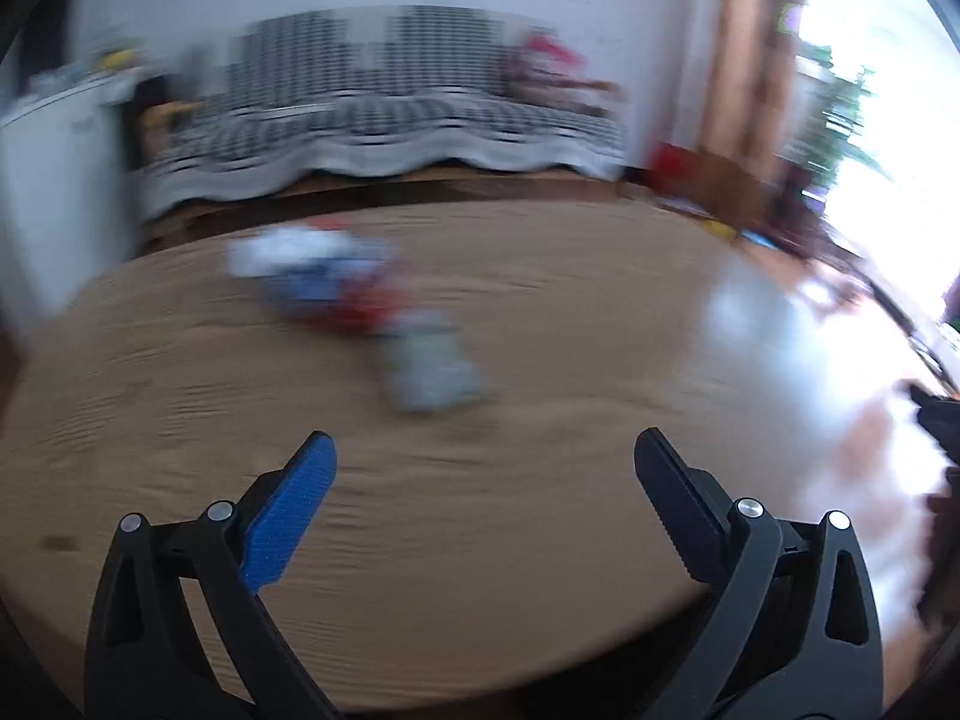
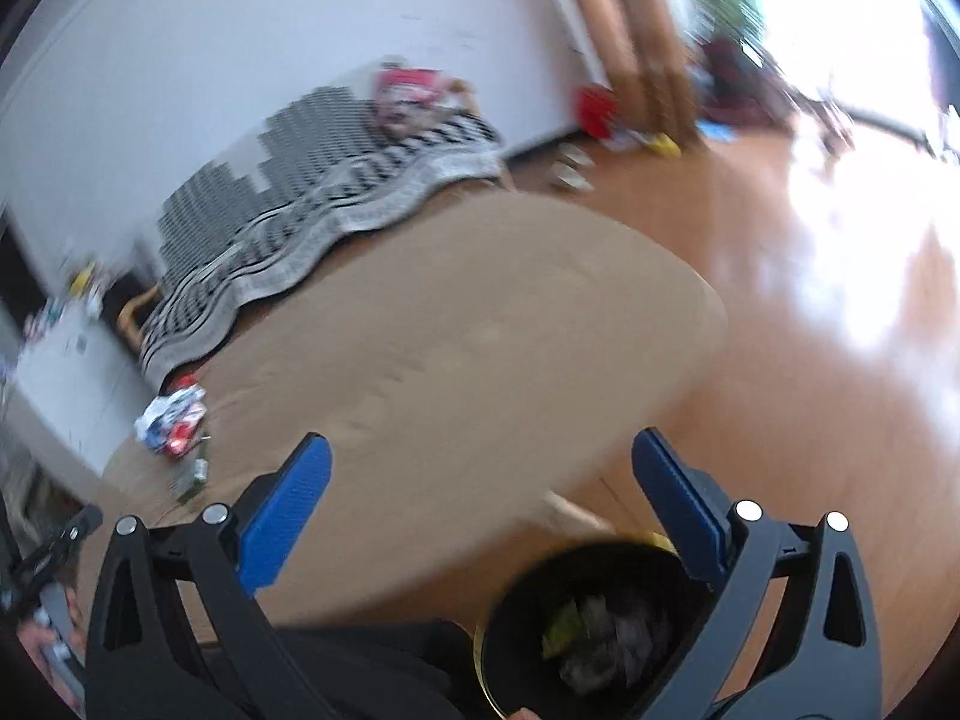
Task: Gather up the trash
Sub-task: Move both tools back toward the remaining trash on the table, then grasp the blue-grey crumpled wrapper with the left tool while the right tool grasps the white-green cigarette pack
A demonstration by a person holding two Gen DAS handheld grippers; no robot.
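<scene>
Two black tongs with blue pads gape empty: the left gripper point(image 1: 485, 450) faces blurred red, white and blue crumpled wrappers point(image 1: 324, 282) ahead on the round wooden table point(image 1: 570, 312); the right gripper point(image 2: 480, 450) hovers above a black trash bin point(image 2: 600, 624). Judging the step: between pickups; next, reach forward and pinch.

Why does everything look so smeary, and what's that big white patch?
Left wrist view: motion blur smears the wrappers on the table; window glare whitens the right side. Right wrist view: blurred too, with glare on the floor; the bin shows dimly.
</scene>
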